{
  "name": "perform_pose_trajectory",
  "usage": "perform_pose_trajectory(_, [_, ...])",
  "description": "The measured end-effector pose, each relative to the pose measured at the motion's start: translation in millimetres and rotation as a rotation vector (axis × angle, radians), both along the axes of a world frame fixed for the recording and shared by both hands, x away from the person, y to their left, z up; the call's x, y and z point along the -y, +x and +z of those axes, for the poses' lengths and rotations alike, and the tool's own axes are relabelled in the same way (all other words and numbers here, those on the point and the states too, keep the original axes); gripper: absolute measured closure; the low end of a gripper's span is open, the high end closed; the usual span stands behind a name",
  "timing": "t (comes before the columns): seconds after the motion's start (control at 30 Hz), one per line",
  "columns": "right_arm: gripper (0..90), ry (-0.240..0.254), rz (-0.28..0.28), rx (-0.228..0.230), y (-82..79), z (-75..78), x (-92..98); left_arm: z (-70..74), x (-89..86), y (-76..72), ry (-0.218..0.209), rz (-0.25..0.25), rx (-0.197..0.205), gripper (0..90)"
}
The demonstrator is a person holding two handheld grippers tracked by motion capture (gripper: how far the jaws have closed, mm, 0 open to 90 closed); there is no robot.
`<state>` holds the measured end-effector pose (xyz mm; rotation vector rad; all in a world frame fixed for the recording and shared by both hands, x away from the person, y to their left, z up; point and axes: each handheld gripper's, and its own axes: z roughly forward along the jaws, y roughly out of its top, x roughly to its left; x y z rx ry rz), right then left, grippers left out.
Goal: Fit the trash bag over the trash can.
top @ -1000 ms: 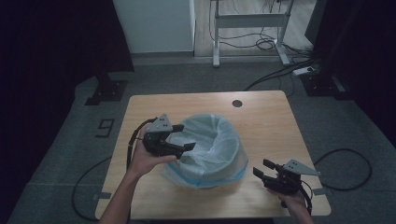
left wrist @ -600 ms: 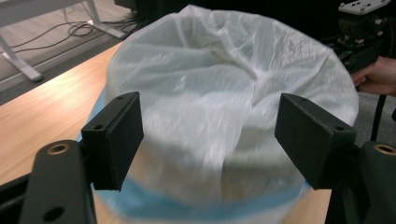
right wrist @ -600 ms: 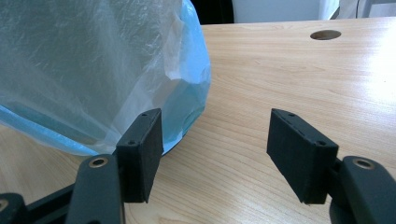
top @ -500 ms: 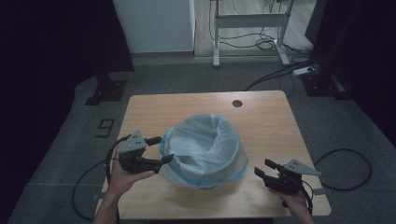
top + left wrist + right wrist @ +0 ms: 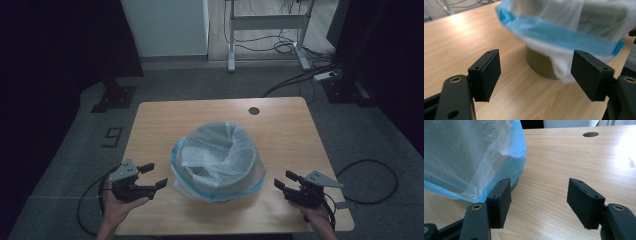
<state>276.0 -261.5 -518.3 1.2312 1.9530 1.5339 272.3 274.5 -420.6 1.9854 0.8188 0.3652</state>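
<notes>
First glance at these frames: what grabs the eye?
The bin in the middle of the wooden table, lined with a pale bag with a blue band folded over its rim. On either side, at the table's near edge, the left gripper and right gripper sit with jaws open and nothing between them, both pointed at the bin.

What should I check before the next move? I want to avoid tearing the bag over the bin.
1. Left gripper open, nothing between its jaws: ok.
2. Right gripper open, nothing between its jaws: ok.
3. Both grippers apart from the bag: ok.
4. Bag folded over the bin rim all round: cannot tell; the far side is hidden.
5. Bin upright on the table: ok.
6. Blue band intact: cannot tell, blurred.
</notes>
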Motion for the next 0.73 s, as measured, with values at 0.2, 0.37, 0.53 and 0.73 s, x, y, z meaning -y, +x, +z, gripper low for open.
perform_pose_trajectory(0.2, [35.4, -0.006, -0.013, -0.007, 1.3, -1.9, 2.8, -18.6, -8.6, 1.3, 0.001, 0.032, -0.03, 24.1])
perform_pose_trajectory(0.37, [35.4, -0.005, -0.018, -0.005, 1.1, -1.7, 4.0, -24.2, -7.0, 4.3, 0.002, 0.035, -0.046, 24.1])
perform_pose_trajectory(0.53, [35.3, -0.006, -0.02, -0.011, 2.7, -3.2, 5.1, -26.0, -4.2, 6.1, -0.002, 0.03, -0.046, 24.1])
perform_pose_trajectory(0.73, [35.1, -0.006, -0.022, -0.007, 2.6, -2.4, 5.5, -29.9, -1.8, 9.8, 0.005, 0.038, -0.051, 24.1])
